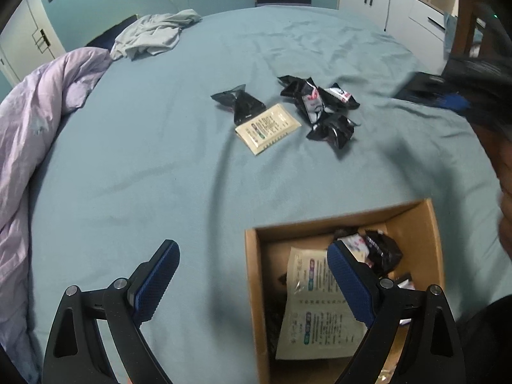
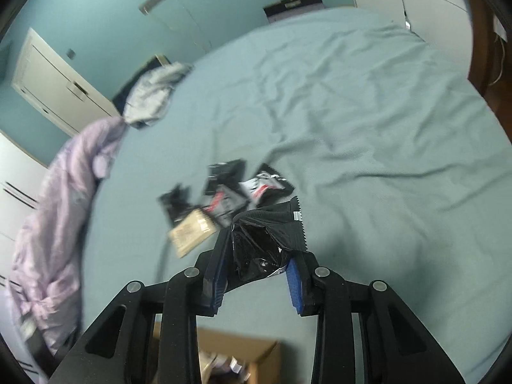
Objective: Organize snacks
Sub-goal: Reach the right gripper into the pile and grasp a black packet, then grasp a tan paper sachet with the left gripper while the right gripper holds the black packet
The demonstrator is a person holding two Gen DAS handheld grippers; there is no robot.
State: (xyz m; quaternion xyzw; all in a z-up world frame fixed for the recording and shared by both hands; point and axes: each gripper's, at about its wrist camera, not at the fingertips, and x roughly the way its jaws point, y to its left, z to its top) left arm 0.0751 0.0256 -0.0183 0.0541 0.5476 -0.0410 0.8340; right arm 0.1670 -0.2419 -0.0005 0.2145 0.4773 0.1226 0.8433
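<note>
Several black snack packets (image 1: pixel 320 108) and a beige sachet (image 1: pixel 268 128) lie on the blue bed. A cardboard box (image 1: pixel 256 288) near me holds a large beige sachet (image 1: pixel 316 307) and black packets (image 1: pixel 380 249). My left gripper (image 1: pixel 252 268) is open and empty, its right finger over the box. My right gripper (image 2: pixel 260 249) is shut on a black snack packet (image 2: pixel 268 240), held above the bed. The pile (image 2: pixel 224 192) lies beyond it, and the box (image 2: pixel 262 361) shows below it.
A lilac duvet (image 1: pixel 28 134) is bunched along the left side. Grey clothing (image 1: pixel 153 35) lies at the far left of the bed. White cabinets (image 1: pixel 384 3) stand at the back right. A dark bag (image 1: pixel 425 89) sits at the bed's right edge.
</note>
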